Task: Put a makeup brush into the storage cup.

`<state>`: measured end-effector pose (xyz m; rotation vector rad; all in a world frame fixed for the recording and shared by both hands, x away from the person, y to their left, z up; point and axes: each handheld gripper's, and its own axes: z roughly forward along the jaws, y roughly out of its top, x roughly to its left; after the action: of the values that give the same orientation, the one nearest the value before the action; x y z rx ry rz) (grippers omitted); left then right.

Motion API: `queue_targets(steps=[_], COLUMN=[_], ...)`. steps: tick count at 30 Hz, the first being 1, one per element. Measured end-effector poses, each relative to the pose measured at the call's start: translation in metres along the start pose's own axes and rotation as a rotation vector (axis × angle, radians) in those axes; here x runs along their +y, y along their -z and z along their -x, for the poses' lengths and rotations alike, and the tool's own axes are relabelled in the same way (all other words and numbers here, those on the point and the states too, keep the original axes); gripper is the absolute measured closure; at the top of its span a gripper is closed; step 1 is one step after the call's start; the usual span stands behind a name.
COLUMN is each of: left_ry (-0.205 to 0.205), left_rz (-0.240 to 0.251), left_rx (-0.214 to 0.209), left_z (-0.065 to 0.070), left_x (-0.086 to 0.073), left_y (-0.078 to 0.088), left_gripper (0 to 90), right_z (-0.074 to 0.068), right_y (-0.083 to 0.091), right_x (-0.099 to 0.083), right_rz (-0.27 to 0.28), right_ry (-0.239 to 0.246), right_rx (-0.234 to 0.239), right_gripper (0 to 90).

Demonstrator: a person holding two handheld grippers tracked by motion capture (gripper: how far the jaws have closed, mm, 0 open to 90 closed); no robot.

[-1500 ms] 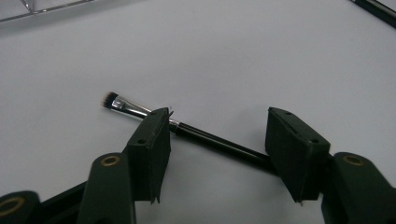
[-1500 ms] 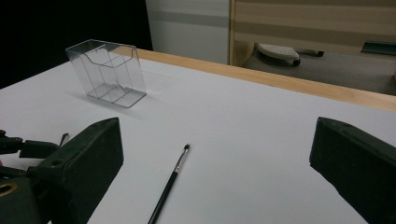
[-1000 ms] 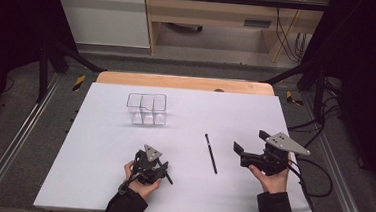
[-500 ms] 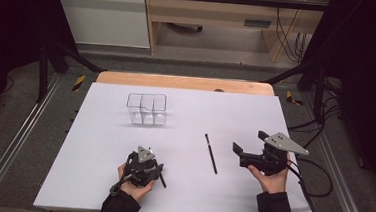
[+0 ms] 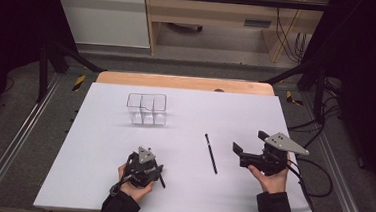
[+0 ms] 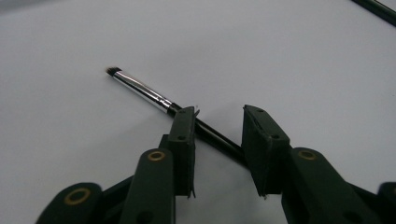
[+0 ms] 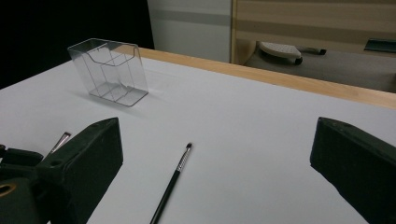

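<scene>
A slim black brush (image 6: 154, 95), silver ferrule, apparently dark angled bristles.

The left gripper (image 5: 144, 169) sits low at the near left of the table (image 5: 98, 145), angled downward in the person's hand; its fingers (image 6: 184, 135) have just been closing and stand narrowly apart. The right gripper (image 5: 245, 152) is held level at the near right, pointing left, fingers (image 7: 88, 158) spread wide.
</scene>
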<state>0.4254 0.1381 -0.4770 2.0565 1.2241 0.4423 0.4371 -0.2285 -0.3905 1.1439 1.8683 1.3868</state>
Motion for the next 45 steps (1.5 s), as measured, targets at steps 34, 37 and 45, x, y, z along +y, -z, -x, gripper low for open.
queue_targets(steps=[34, 37, 45], left_ry=[-0.059, -0.07, -0.077], left_rz=[-0.023, -0.02, -0.031], left_rx=[-0.039, -0.027, -0.056], left_z=[0.021, 0.024, 0.018], left_x=[0.0, -0.001, 0.0], left_y=[0.0, 0.0, 0.003], left_gripper=[67.5, 66.9, 72.4], right_z=[-0.001, -0.001, -0.001], right_y=[-0.002, -0.002, -0.003], right_x=[-0.001, -0.001, -0.001], right_rz=[-0.007, -0.006, -0.009], right_ry=[-0.003, -0.003, -0.003], right_rx=[0.001, 0.002, 0.005], right_gripper=[2.8, 2.8, 2.7])
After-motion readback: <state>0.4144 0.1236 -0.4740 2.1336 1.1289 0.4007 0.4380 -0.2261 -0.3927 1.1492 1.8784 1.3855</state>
